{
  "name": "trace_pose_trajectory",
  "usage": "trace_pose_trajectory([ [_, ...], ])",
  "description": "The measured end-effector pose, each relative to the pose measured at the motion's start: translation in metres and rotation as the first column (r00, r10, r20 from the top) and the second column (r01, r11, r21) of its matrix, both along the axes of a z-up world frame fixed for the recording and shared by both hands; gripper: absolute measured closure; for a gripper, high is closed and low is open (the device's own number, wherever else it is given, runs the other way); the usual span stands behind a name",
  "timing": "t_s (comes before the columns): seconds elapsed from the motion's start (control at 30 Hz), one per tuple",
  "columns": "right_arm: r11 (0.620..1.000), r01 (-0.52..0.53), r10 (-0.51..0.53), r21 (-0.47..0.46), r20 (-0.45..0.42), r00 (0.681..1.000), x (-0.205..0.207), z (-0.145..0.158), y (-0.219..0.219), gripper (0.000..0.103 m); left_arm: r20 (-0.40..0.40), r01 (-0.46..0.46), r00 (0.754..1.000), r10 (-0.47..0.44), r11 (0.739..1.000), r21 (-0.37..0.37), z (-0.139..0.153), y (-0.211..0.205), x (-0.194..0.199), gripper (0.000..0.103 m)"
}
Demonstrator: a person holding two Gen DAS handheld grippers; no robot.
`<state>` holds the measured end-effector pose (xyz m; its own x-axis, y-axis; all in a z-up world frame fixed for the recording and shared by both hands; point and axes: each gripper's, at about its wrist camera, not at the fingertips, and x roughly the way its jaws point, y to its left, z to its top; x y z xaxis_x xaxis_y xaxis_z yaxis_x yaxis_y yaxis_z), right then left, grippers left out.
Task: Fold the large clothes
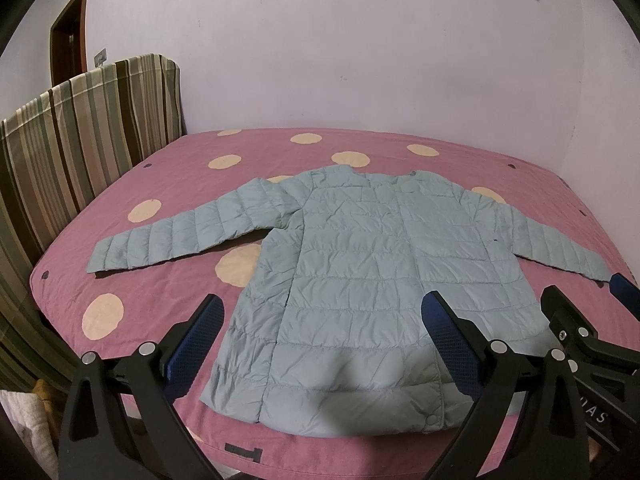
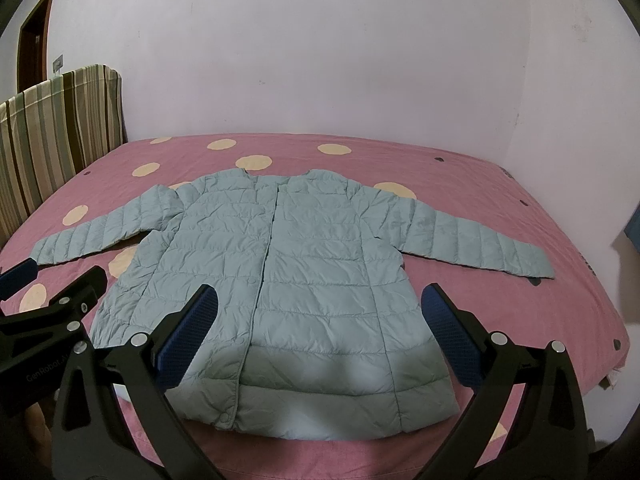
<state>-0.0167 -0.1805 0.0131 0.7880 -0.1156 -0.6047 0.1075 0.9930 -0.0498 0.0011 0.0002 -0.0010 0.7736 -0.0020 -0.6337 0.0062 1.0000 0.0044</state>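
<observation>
A pale blue-green quilted puffer jacket (image 1: 360, 276) lay flat, front up and snapped shut, on the pink bed cover with cream dots (image 1: 160, 292), its hem near the bed's front edge, its collar toward the far edge and its sleeves spread toward both side edges. The left gripper (image 1: 322, 322) and right gripper (image 2: 320, 314) hovered over the hem, jaws wide apart and holding nothing. The jacket looked light, soft, puffy and probably slippery, likely to spring back; pinching a sleeve cuff or a hem corner through a stitched seam seemed safest
</observation>
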Motion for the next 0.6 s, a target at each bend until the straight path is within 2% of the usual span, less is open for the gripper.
trace_pose_trajectory([
  [0.6, 1.000, -0.010, 0.010, -0.005, 0.013, 1.000, -0.008, 0.004, 0.008, 0.002, 0.006, -0.001, 1.000, 0.001, 1.000, 0.000, 0.005, 0.005, -0.005, 0.005],
])
